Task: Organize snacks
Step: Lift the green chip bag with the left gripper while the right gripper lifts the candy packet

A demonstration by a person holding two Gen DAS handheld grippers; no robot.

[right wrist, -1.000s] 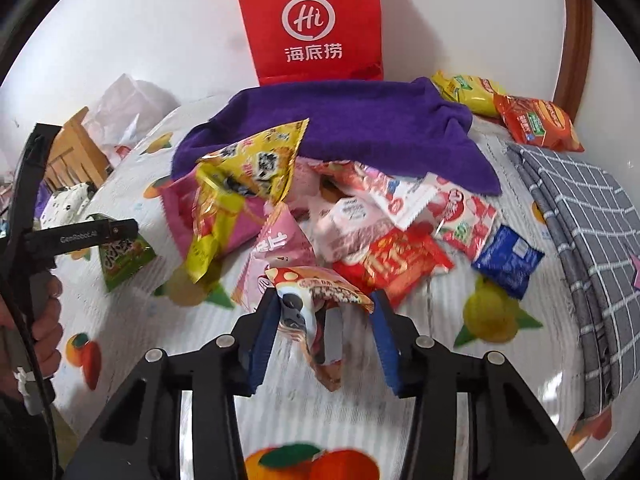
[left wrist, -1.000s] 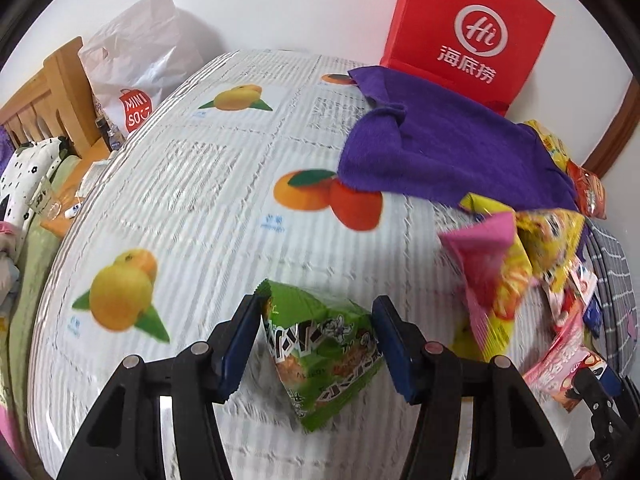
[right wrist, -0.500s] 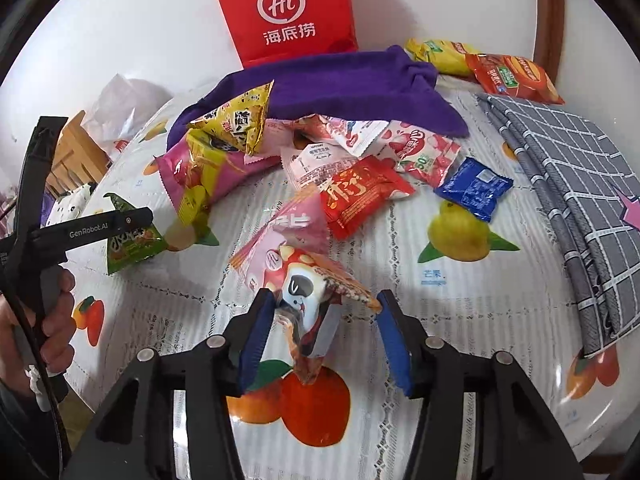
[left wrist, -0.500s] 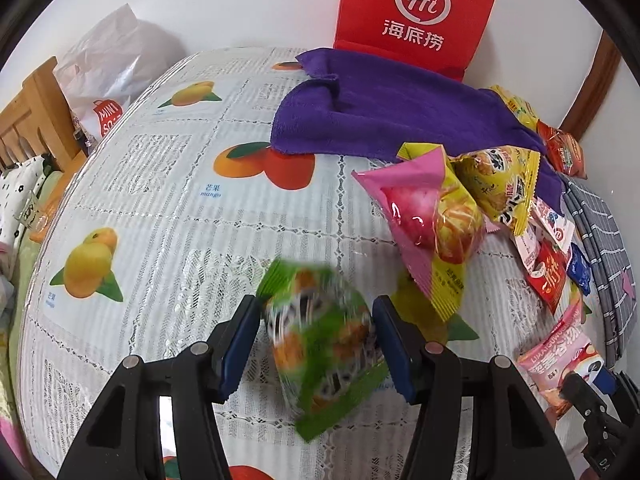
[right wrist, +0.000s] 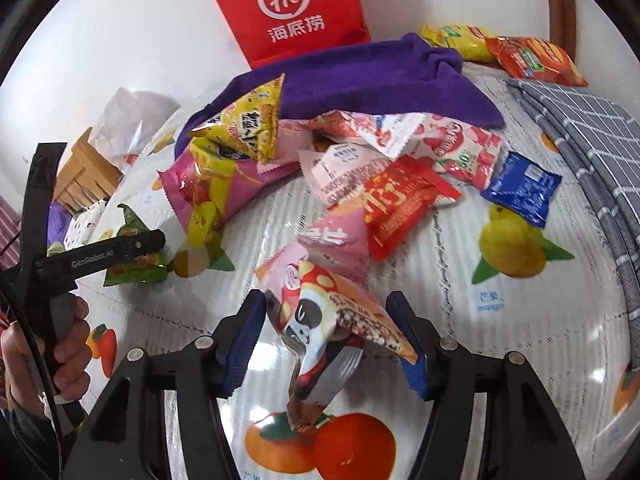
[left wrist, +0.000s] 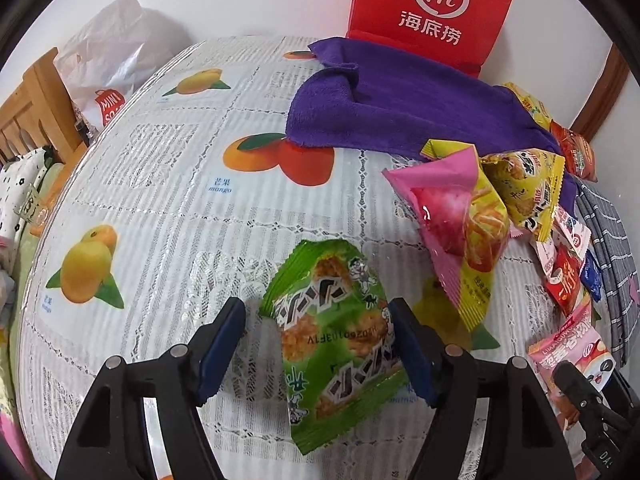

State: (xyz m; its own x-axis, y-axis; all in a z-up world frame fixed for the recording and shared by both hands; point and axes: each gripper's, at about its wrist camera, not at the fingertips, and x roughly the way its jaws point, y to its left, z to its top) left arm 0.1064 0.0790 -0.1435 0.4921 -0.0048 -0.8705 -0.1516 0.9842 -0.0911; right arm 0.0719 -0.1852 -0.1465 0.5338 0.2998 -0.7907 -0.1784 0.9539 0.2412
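On the table (right wrist: 460, 300), a heap of snacks (right wrist: 360, 168) lies near a towel (right wrist: 360, 80), a paper bag (right wrist: 288, 8) standing behind.

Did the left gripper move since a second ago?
Yes. In the left wrist view the red bag and purple towel have shifted left then partly back, so the left gripper swung.

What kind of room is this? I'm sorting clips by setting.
Probably a home, perhaps a bedroom or dining corner: a table under a fruit-print tablecloth, a wooden bed or chair frame beside it, shopping bags against the wall, and loose snack packets.
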